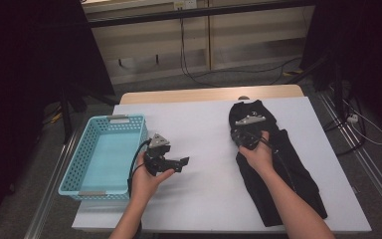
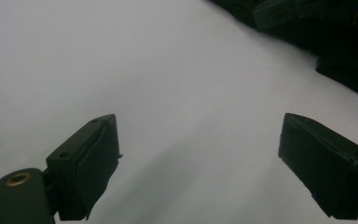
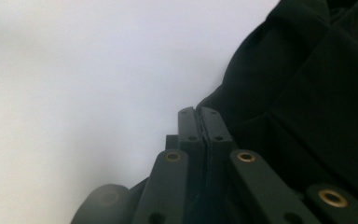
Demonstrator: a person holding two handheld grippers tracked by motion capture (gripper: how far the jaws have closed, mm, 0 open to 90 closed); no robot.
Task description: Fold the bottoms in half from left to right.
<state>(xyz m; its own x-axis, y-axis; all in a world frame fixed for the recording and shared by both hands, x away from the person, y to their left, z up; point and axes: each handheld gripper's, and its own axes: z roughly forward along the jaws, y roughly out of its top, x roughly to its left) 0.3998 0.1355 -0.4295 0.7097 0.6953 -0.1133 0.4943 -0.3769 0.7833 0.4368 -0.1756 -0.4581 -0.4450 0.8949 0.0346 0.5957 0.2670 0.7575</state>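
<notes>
Right gripper view: right gripper point(image 3: 200, 114) pinches the black garment point(image 3: 307, 93) (edge fold).

The tabletop point(image 1: 204, 134) is white, with a strip of pale wood showing along its far edge at the top of the frame. At the left of the high view a light blue basket point(image 1: 77, 164) sits on it, partly overhanging the left edge. At the right a black garment point(image 1: 278, 164) lies flat on it, running from the upper middle down toward the lower right corner.
</notes>
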